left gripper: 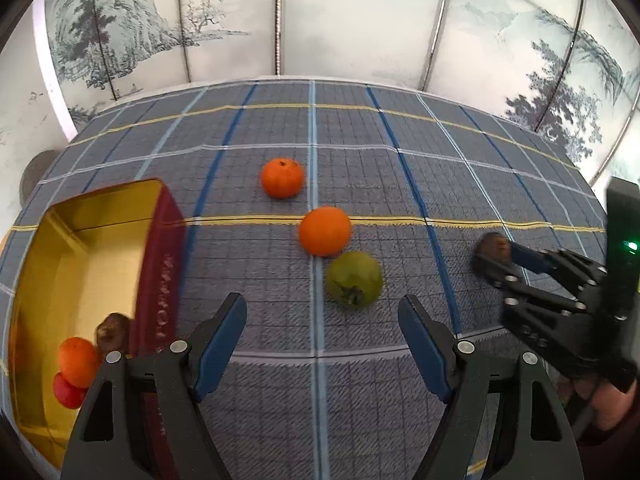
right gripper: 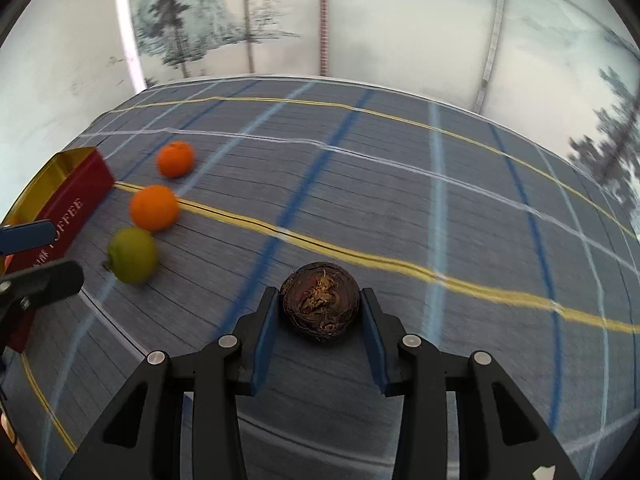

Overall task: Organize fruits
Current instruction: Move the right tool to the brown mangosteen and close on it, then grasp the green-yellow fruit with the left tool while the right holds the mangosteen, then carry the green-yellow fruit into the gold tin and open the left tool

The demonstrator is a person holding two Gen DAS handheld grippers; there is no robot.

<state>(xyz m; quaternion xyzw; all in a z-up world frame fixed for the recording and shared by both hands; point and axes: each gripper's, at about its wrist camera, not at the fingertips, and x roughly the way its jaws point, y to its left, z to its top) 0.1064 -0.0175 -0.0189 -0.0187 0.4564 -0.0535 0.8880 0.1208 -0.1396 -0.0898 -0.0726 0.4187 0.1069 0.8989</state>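
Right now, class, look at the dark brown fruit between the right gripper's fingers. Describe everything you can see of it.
The dark brown fruit is round, with a wrinkled purple-brown skin and a dry, tan, fibrous patch facing the camera. It sits on the plaid tablecloth, between the blue pads of the right gripper, which flank it closely on both sides; whether they already press it is unclear. It lies apart from the other fruit.

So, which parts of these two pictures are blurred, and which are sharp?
Left wrist view: the tin at the left is smeared, the right gripper soft, the green fruit fairly sharp. Right wrist view: the tablecloth lines and three far fruits streak with motion, while the dark fruit between the jaws stays crisp.
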